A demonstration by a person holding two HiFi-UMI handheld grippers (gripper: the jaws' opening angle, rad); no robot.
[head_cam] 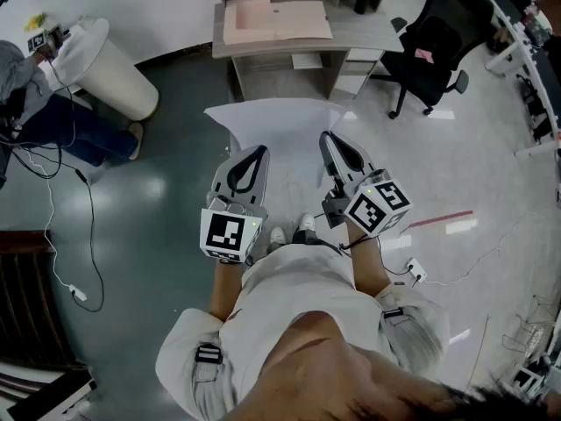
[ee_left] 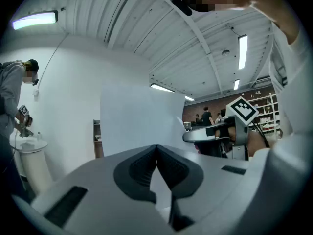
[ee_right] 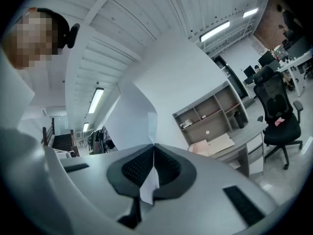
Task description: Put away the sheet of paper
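A white sheet of paper (head_cam: 279, 123) hangs in the air in front of me, held by its near edge between both grippers. In the head view my left gripper (head_cam: 257, 151) pinches the sheet's left part and my right gripper (head_cam: 325, 136) its right part. The left gripper view shows the paper (ee_left: 137, 121) standing up from the shut jaws of the left gripper (ee_left: 156, 147), with a corner of it showing between the pads. In the right gripper view the paper (ee_right: 166, 87) rises from the shut right gripper (ee_right: 154, 146), slightly creased.
Ahead stands a grey desk (head_cam: 359, 35) with a pale pink pad (head_cam: 276, 20) on it and shelves behind. A black office chair (head_cam: 434, 46) is at the right. At the left are a white round stand (head_cam: 110, 68), another person (head_cam: 35, 112) and floor cables (head_cam: 61, 235).
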